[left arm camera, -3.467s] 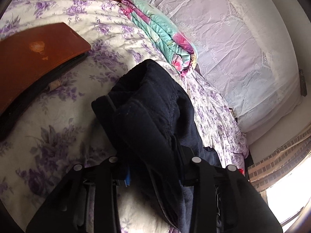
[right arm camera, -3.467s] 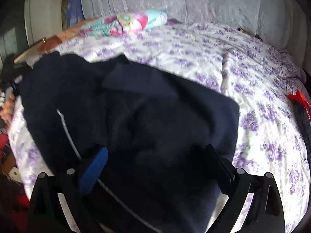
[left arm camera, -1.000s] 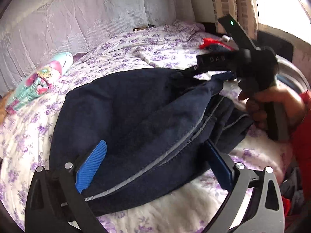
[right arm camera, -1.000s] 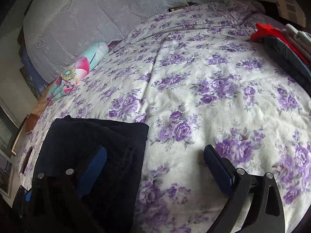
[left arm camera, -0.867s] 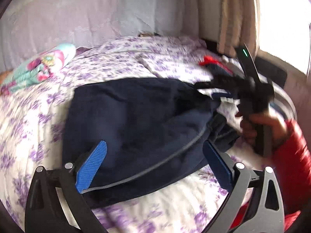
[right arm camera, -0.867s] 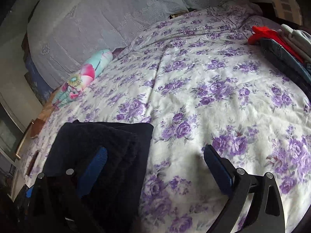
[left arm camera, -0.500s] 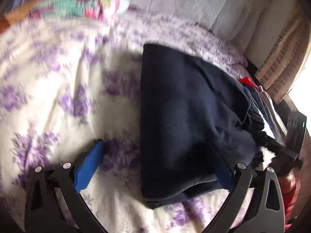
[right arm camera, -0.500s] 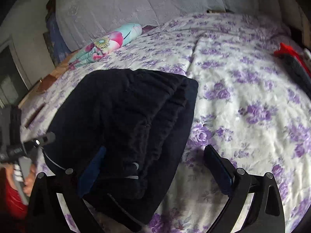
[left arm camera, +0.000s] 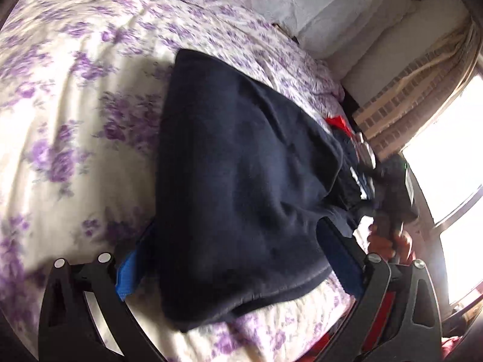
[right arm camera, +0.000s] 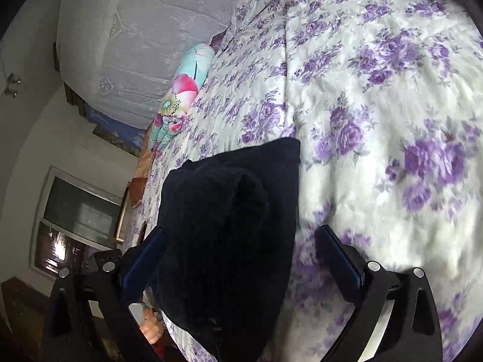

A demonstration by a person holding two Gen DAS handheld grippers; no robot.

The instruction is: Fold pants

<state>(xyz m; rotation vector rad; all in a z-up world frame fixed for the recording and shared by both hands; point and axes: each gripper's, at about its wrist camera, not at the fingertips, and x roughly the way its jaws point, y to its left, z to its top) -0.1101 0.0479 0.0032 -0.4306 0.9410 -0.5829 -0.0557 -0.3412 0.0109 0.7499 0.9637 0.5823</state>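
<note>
The folded dark navy pants [left arm camera: 241, 187] lie on the bed with the purple-flowered cover [left arm camera: 60, 120]. My left gripper [left arm camera: 238, 256] is open with its blue-padded jaws on either side of the pants' near end. In the right wrist view the pants [right arm camera: 223, 235] show as a dark bundle near the bed's edge. My right gripper [right arm camera: 238, 259] is open around their near end. The right gripper and the hand holding it show in the left wrist view [left arm camera: 392, 199] at the pants' far end.
A rolled teal and pink floral blanket [right arm camera: 181, 93] lies by the white lace headboard cover [right arm camera: 145, 30]. A red garment [left arm camera: 339, 122] and other clothes lie at the bed's far edge by the window curtain [left arm camera: 407, 84]. A dark window [right arm camera: 78, 220] is left.
Both grippers have let go of the pants and opened since 3.5 s ago. In the last second both swung around and closed in on the ends of the folded bundle.
</note>
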